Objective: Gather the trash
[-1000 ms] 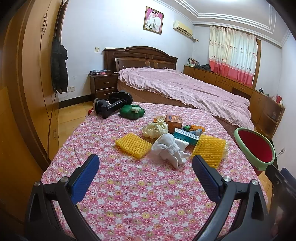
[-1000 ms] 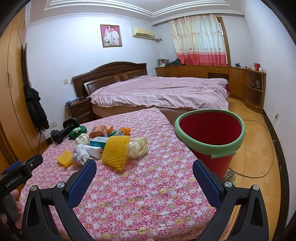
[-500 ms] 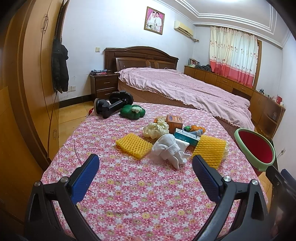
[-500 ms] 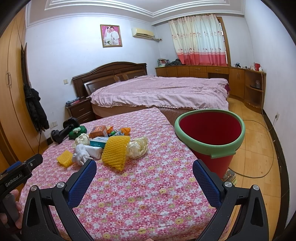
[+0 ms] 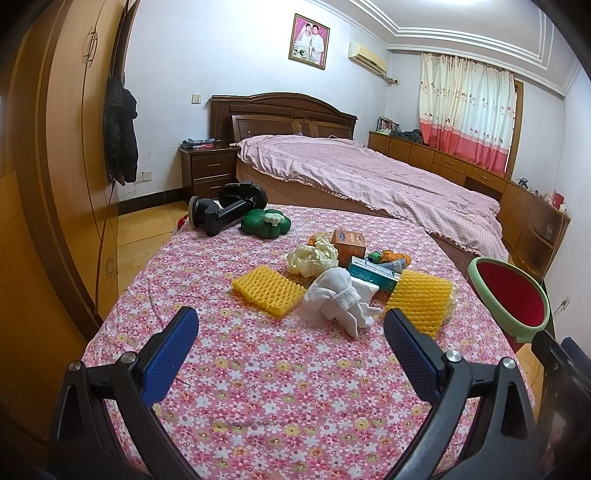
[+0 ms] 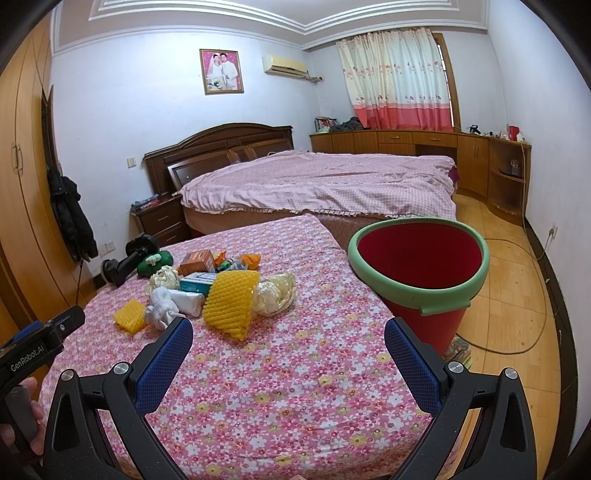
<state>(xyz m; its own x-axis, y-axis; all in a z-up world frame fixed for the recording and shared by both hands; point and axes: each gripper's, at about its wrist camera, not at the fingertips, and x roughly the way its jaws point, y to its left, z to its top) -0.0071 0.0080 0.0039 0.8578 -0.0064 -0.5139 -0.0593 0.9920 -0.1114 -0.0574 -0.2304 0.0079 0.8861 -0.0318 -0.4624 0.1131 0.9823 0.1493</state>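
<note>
Nothing collected yet; your left claw (image 5: 290,332) and right claw (image 6: 288,341) hang wide, empty; trash pile (image 6: 229,291) mid-tabletop (image 6: 295,387); bucket (image 6: 417,258) bare.

Even, fairly bright indoor light fills both views with only soft shadows and no glare, everything stays sharp, and the fisheye bends the wardrobe (image 5: 70,155) and ceiling trim (image 6: 207,22) (corners go black).
</note>
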